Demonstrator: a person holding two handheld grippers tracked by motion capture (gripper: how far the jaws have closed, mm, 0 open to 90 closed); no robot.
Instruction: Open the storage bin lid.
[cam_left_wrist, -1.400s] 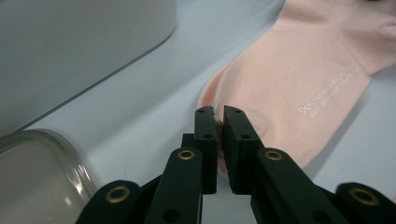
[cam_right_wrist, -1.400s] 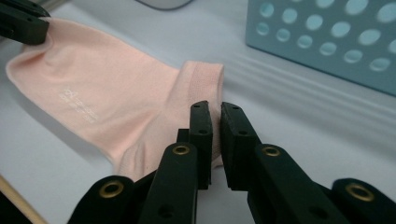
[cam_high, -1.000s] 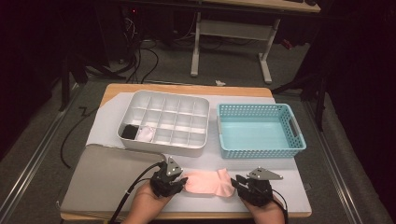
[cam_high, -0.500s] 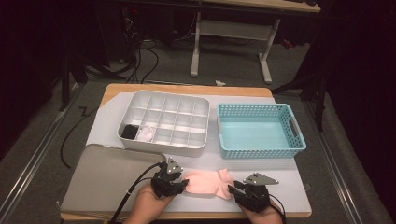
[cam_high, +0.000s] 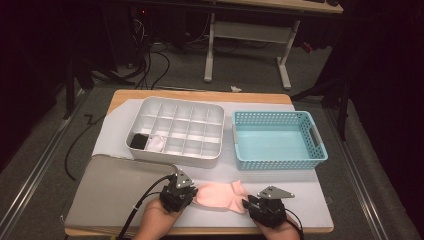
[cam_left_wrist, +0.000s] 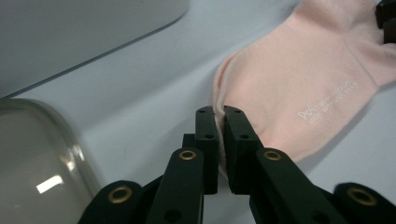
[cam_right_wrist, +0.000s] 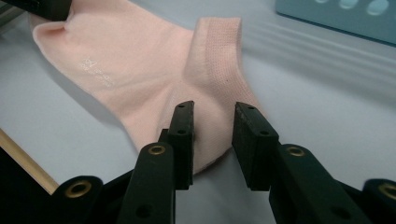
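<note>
In the high view a grey mat lies at the lower left. Just right of it, at the bottom centre-left, the left gripper pinches the left edge of a pink sock. Its jaws have just been closing, and in the left gripper view they stand clenched on the sock's thin folded edge, with fabric caught between the pads.

The sock lies flat on the white cloth at the bottom centre, between the two grippers. Above it, in the middle of the frame, sits a white divided tray holding a dark item and a pale one in its lower left compartments.

At the lower right, the right gripper meets the sock's other end. In the right gripper view its jaws straddle the sock with a clear gap between them, not pressing on it. A blue basket stands at centre right.
</note>
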